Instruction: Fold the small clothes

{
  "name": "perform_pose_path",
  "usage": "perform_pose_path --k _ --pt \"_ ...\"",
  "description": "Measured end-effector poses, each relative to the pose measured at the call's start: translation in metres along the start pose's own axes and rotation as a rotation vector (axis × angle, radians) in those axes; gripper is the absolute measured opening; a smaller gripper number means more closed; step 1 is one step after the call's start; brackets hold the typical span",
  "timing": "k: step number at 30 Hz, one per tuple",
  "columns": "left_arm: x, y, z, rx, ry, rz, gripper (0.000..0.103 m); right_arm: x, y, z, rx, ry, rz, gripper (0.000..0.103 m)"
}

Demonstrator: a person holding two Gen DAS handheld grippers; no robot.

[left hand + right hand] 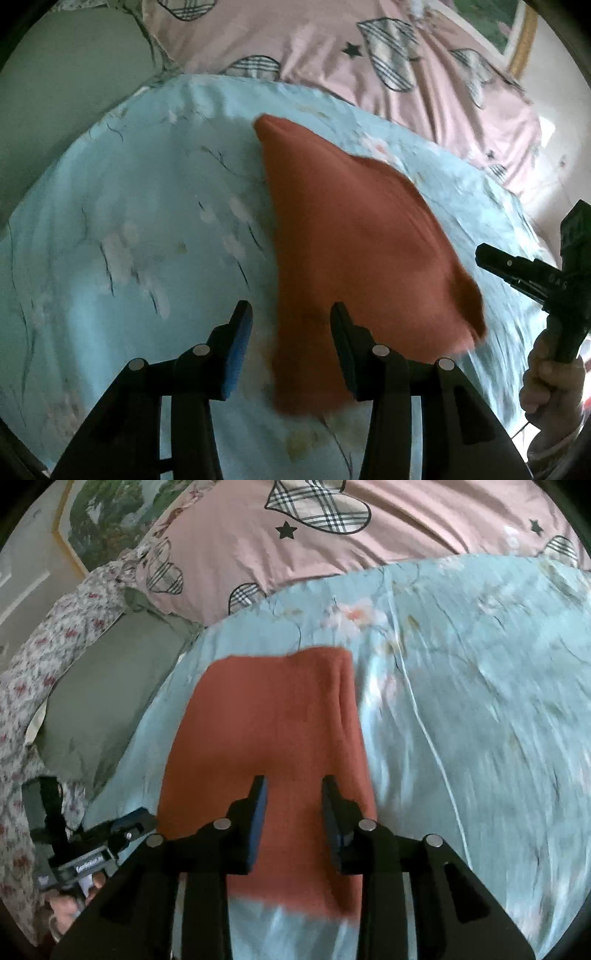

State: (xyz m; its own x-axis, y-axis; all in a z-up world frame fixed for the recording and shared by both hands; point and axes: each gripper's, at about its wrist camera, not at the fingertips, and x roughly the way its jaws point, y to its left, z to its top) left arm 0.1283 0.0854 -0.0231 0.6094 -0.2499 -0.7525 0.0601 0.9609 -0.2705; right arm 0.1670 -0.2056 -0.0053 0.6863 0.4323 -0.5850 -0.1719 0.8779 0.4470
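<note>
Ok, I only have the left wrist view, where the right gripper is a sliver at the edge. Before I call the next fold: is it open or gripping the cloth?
Observer: The right gripper is open, its jaws apart over the rust-red garment, with nothing pinched.
Operator: How does the garment's far end look from there?
Observer: It ends in a fairly straight edge on the blue sheet, with a fold ridge down its right side.
Operator: Anything off to the side I can't see?
Observer: A floral-print fabric lies past the grey pillow, on the left of the right wrist view.
</note>
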Motion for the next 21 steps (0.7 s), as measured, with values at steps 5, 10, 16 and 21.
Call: perform_pose_path --k 5,10,16,21 --pt "0.027 0.013 0.048 -0.04 0.001 -0.004 0.045 0.051 -0.002 0.048 0.026 0.042 0.024 0.032" --pt "0.067 0.025 0.076 -0.067 0.042 0.035 0.053 0.094 -0.022 0.055 0.076 0.088 -0.014 0.032" --pt "0.094 0.031 0.078 -0.054 0.074 0.081 0.066 0.095 -0.033 0.047 0.105 0.078 0.011 0.031" --pt "0.072 0.026 0.068 -0.042 0.05 0.106 0.066 0.059 -0.016 0.038 0.101 0.047 0.001 0.038"
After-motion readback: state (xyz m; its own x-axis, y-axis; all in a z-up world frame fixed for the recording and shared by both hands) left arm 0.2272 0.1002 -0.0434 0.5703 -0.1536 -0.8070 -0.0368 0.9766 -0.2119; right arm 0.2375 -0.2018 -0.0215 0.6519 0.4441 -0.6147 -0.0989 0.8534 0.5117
